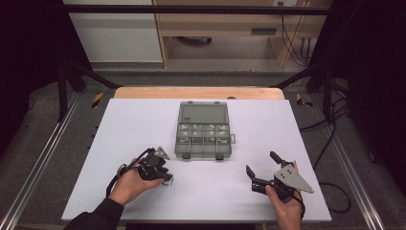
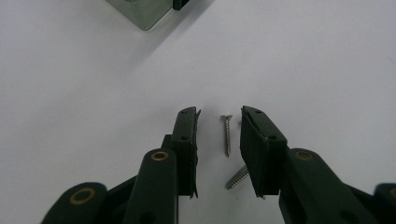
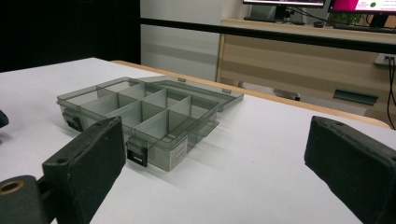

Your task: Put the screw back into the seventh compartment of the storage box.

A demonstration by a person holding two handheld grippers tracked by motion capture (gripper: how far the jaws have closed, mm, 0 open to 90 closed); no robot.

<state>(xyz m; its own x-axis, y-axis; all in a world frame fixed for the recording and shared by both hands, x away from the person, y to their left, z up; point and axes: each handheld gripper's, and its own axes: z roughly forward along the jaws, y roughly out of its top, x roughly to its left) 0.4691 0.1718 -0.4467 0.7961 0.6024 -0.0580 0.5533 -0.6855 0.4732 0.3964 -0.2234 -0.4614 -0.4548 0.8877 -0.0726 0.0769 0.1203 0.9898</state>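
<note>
A clear grey compartment box (image 1: 203,135) lies open in the middle of the white table, its lid folded back; the right gripper view has the box (image 3: 144,116) ahead and to the left. Two small screws lie on the table near my left gripper (image 1: 168,181). In the left gripper view one screw (image 2: 227,134) lies between the parted jaws and a second screw (image 2: 237,177) lies slanted lower down, close to the right jaw. My left gripper (image 2: 220,116) is open around the first screw, low over the table. My right gripper (image 1: 261,162) stands wide open, holding nothing.
The white table (image 1: 143,124) has a wooden edge at the back. A black frame stands around it, with cables on the floor at the right. Wooden furniture (image 3: 299,56) stands beyond the table.
</note>
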